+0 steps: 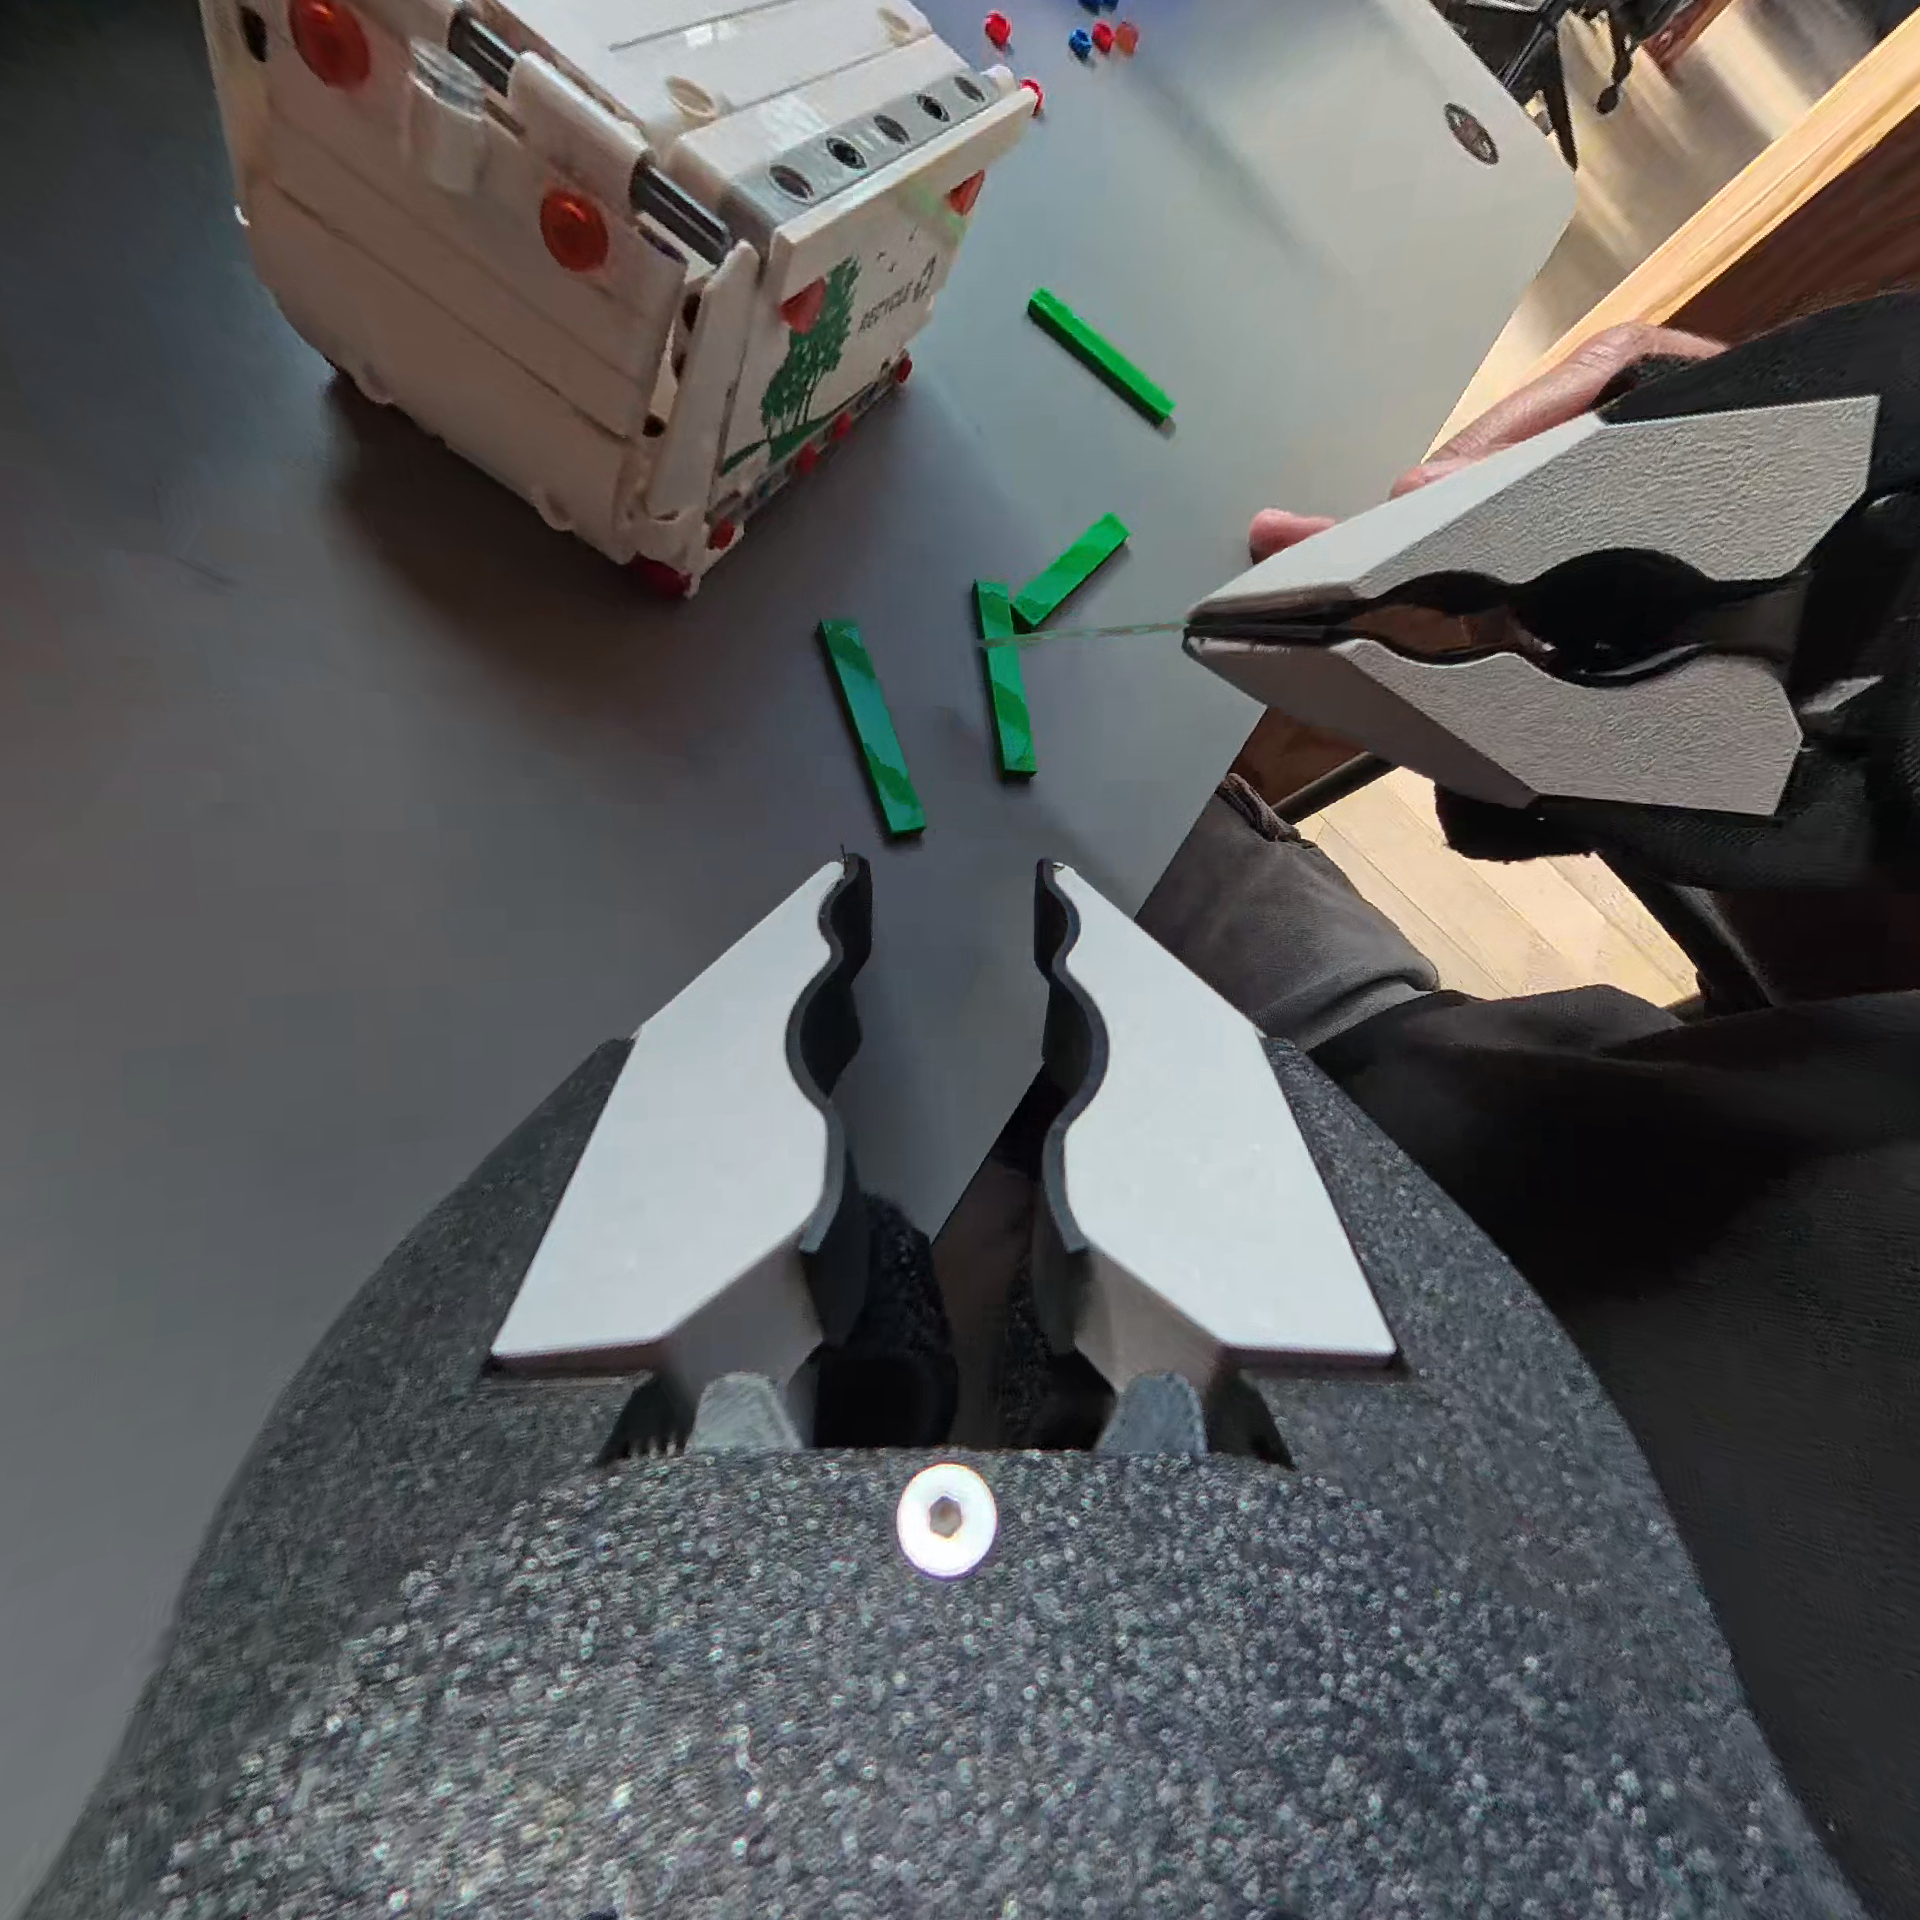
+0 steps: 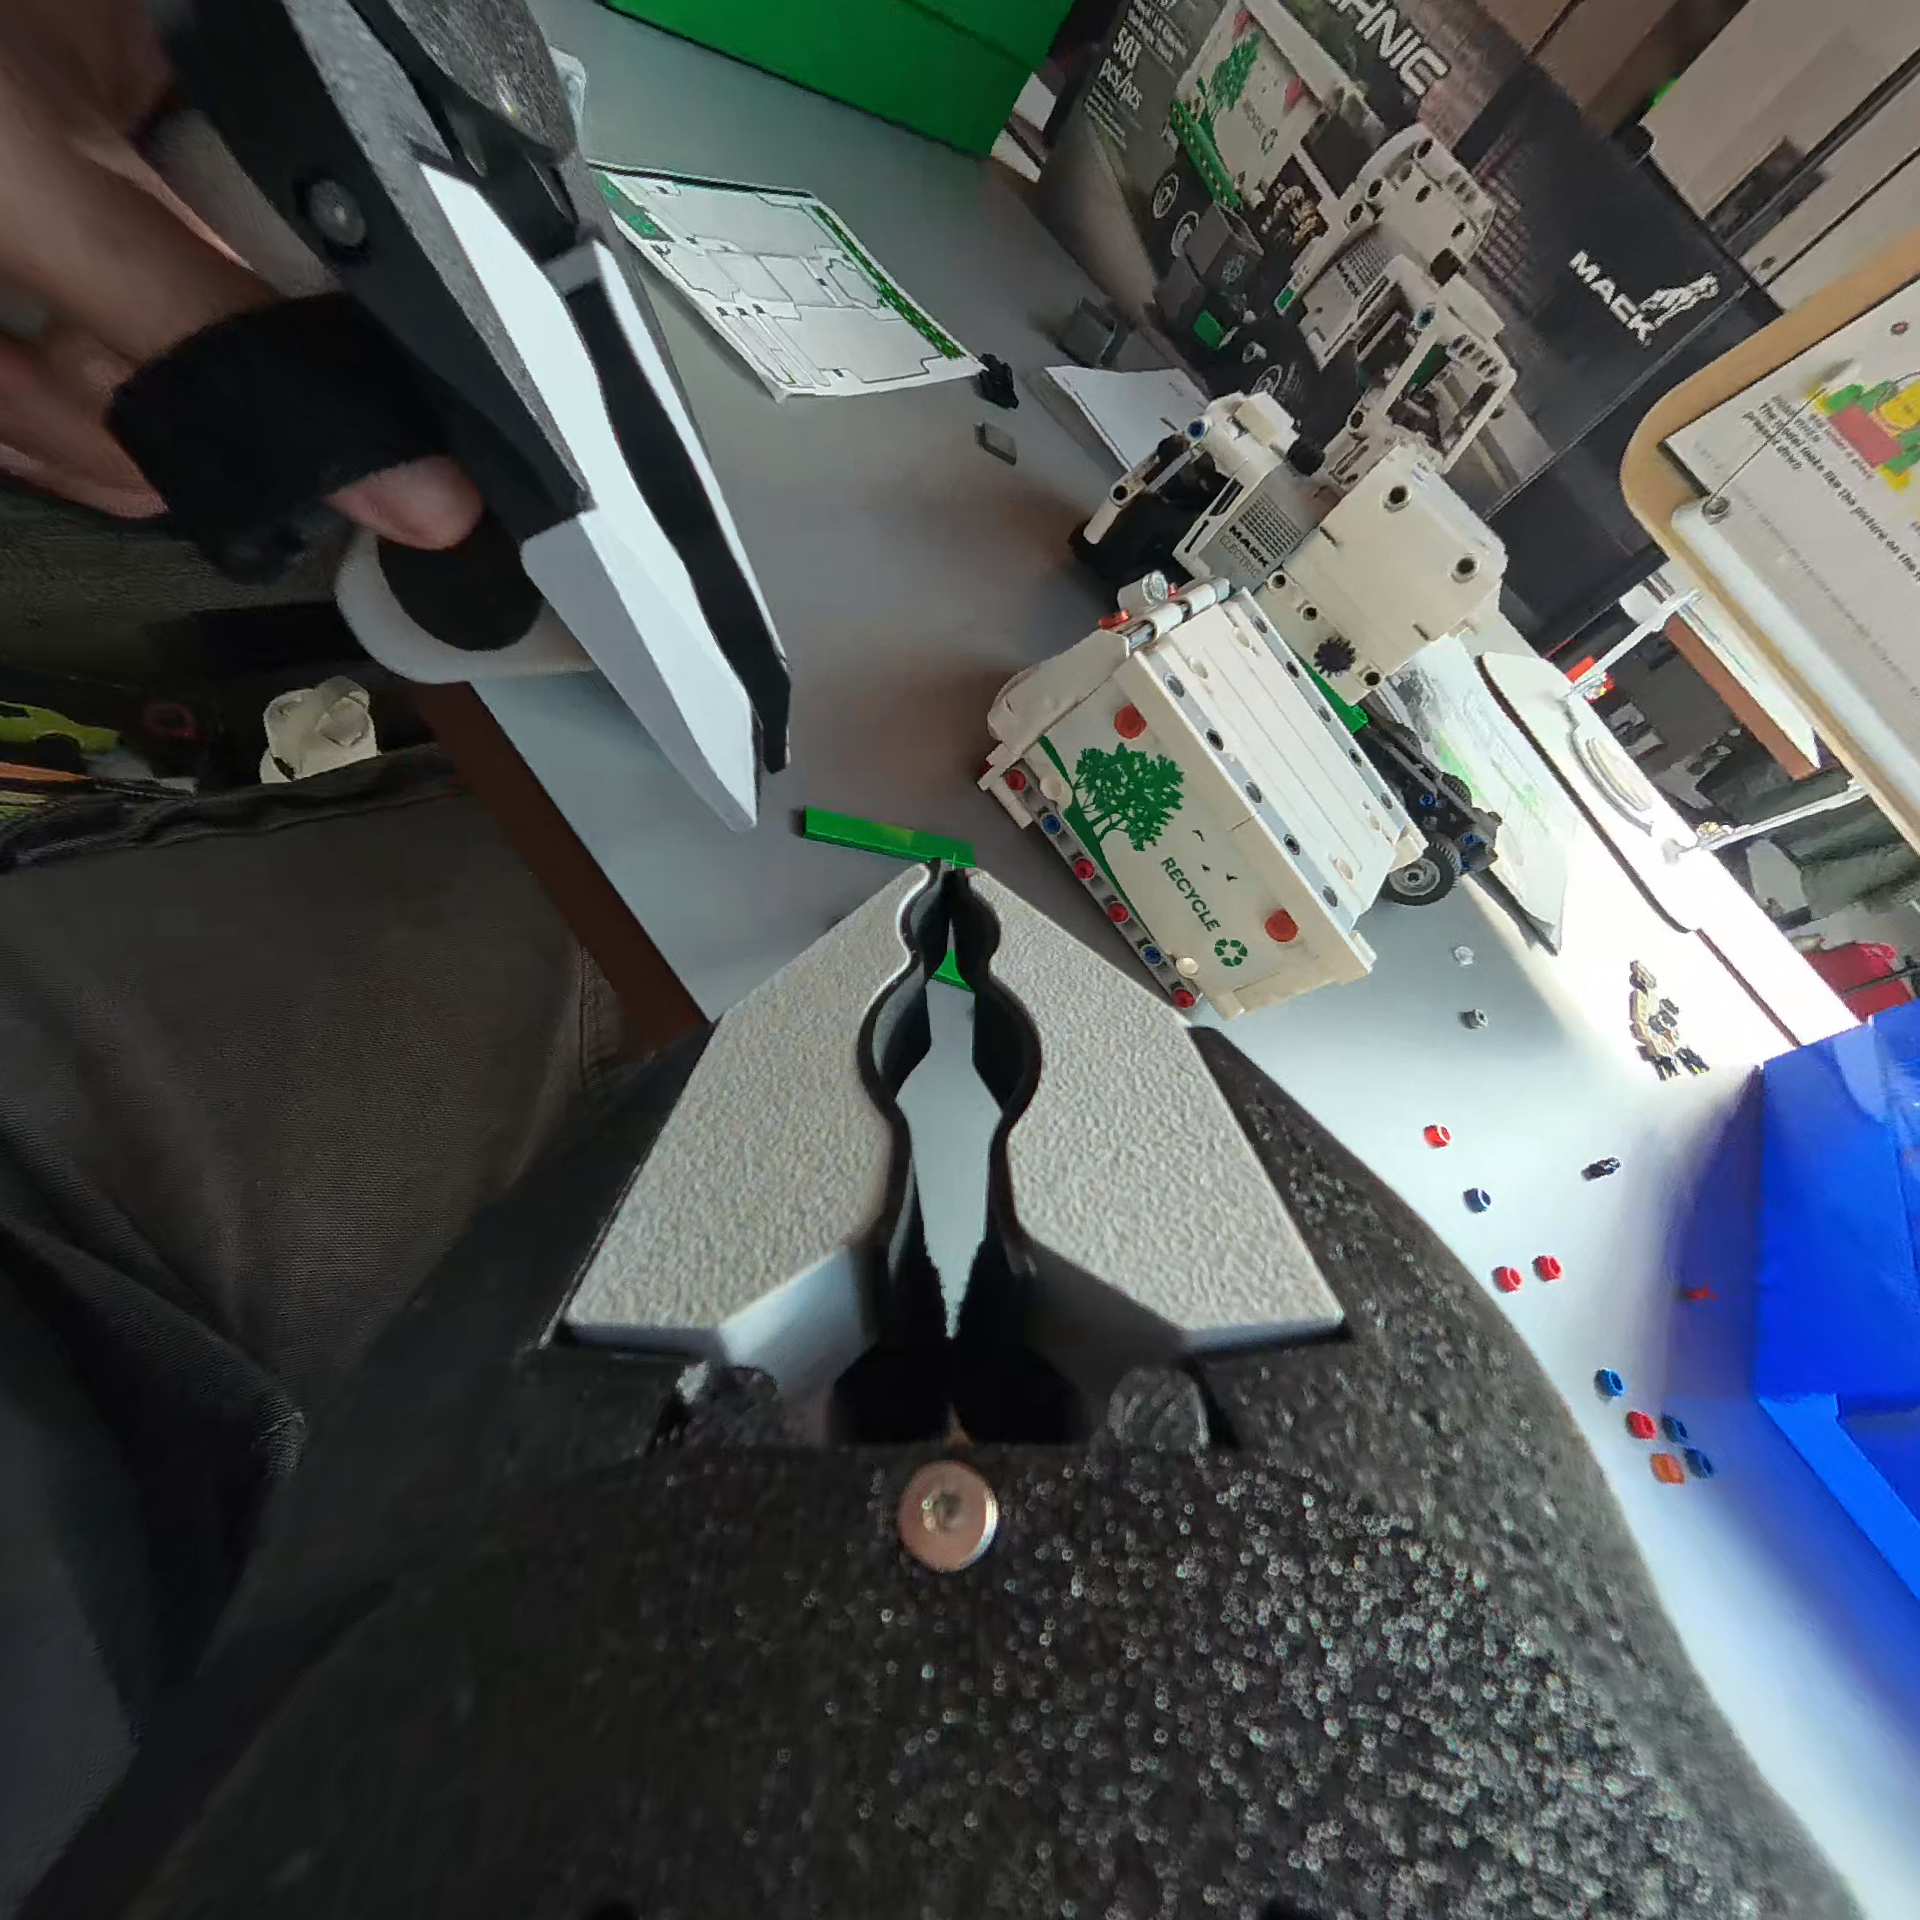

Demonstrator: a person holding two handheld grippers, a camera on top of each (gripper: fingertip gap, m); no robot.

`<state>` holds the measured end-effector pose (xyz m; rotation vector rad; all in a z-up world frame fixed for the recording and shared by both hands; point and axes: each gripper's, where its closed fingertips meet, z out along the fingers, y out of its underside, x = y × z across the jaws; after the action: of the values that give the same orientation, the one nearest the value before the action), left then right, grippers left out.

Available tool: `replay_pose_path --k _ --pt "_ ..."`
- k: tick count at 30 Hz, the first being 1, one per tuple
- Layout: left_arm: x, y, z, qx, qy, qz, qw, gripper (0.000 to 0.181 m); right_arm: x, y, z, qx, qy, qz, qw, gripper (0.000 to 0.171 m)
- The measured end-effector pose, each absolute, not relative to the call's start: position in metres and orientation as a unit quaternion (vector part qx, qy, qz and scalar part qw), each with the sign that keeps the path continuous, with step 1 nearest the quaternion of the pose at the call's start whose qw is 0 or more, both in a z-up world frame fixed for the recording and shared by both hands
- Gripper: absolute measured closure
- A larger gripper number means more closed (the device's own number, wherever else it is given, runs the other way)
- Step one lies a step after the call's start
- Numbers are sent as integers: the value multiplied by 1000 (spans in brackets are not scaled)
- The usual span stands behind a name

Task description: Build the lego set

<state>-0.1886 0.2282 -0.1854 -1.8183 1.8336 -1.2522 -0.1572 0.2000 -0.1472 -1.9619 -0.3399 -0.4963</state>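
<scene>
A white lego truck body (image 1: pixel 582 270) with a green tree print stands on the grey table (image 1: pixel 312 779); it also shows in the right wrist view (image 2: pixel 1195 831). Several green flat tiles (image 1: pixel 871 725) lie loose in front of it. My left gripper (image 1: pixel 948 873) is open and empty, just short of the nearest tile; it also shows in the right wrist view (image 2: pixel 758 795). My right gripper (image 1: pixel 1187 629) is shut on a thin green strip (image 1: pixel 1081 632), seen edge-on, above the tiles. In its own view the right gripper (image 2: pixel 951 878) has its tips together, with a green tile (image 2: pixel 883 836) just beyond them.
The truck's cab and chassis (image 2: pixel 1351 540) stand behind the body. A product box (image 2: pixel 1351 156), an instruction sheet (image 2: pixel 790 281), a board (image 2: pixel 1818 416) and a blue bin (image 2: pixel 1849 1195) ring the table. Small red and blue pins (image 2: pixel 1527 1273) lie scattered. The table edge and the person's lap are close. Tip to tip, the grippers are about 6 cm apart.
</scene>
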Motion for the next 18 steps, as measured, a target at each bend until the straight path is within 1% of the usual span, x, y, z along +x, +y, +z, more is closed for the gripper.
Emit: replay_pose_path --k 3,7,11,13,14,16,18 --pt "-178 224 -187 -625 635 -435 134 149 -157 196 -144 -811 -139 -183 538 171" --pt "-168 220 -189 -623 645 -419 142 155 -154 189 -137 -807 -128 -128 563 171" --pt "-161 236 -193 -631 660 -348 214 157 -150 183 -132 -798 -122 -101 582 171" --pt "-158 236 -194 -628 666 -326 237 158 -148 181 -131 -795 -122 -96 586 171" --pt "-157 237 -195 -628 666 -315 250 161 -148 180 -129 -793 -121 -94 589 171" --pt "-154 232 -195 -620 672 -309 262 173 -149 178 -127 -788 -122 -85 597 171" --pt "-156 225 -195 -622 671 -313 257 174 -149 176 -124 -780 -125 -85 607 171"
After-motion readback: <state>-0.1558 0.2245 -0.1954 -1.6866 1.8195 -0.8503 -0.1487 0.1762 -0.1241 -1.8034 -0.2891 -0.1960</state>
